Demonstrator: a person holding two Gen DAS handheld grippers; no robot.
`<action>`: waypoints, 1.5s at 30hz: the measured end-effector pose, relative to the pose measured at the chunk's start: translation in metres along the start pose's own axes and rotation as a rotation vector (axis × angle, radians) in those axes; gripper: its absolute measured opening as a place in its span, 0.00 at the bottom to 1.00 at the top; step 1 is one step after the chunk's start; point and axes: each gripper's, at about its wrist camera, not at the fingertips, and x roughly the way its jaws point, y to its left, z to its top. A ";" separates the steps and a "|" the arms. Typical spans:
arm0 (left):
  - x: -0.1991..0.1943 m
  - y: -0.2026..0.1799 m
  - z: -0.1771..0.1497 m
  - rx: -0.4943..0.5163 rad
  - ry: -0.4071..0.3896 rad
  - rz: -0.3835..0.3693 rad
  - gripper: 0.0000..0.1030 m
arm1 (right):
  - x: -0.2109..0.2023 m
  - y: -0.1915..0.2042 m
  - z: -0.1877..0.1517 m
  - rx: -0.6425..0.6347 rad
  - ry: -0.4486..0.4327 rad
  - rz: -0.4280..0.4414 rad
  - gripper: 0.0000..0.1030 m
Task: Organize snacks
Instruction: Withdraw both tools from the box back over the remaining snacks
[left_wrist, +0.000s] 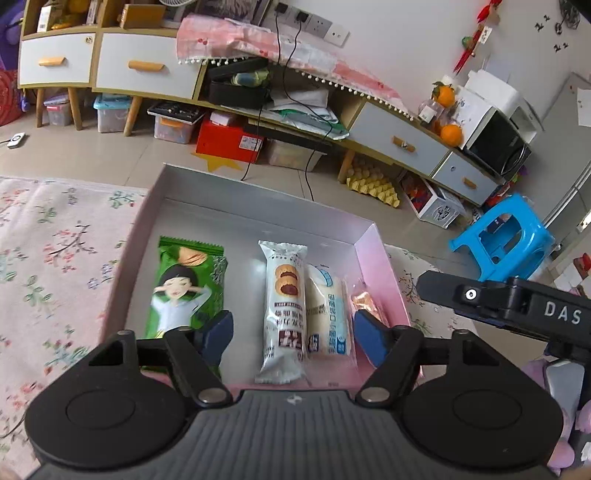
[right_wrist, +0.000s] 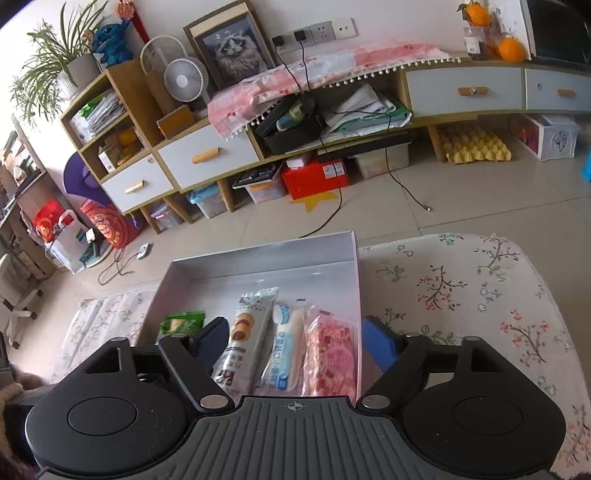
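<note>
Both grippers hover over the shallow white box (left_wrist: 255, 206), and every snack sits inside it. The left gripper (left_wrist: 293, 334) has its jaws spread wide and grips nothing; below them lie the white cookie packet (left_wrist: 283, 310) and the pale blue-and-white wafer packet (left_wrist: 328, 314), side by side and touching. At the box's left side lies the green packet with a cartoon child (left_wrist: 184, 288), set apart from the others. Against the box's right wall is the clear packet of pink-red pieces (right_wrist: 332, 354). The right gripper (right_wrist: 295, 341) is released too, jaws wide, empty, its right finger outside the box's right wall. The box rests on a floral cloth (right_wrist: 461, 291).
</note>
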 end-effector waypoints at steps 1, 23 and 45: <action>-0.006 0.000 -0.001 0.000 -0.001 0.002 0.73 | -0.005 0.002 -0.001 -0.002 -0.001 -0.001 0.81; -0.077 0.029 -0.063 -0.033 0.118 0.120 1.00 | -0.060 0.042 -0.093 -0.036 0.149 0.000 0.86; -0.076 0.049 -0.119 0.147 0.138 0.227 0.99 | -0.044 0.002 -0.144 -0.014 0.266 -0.155 0.87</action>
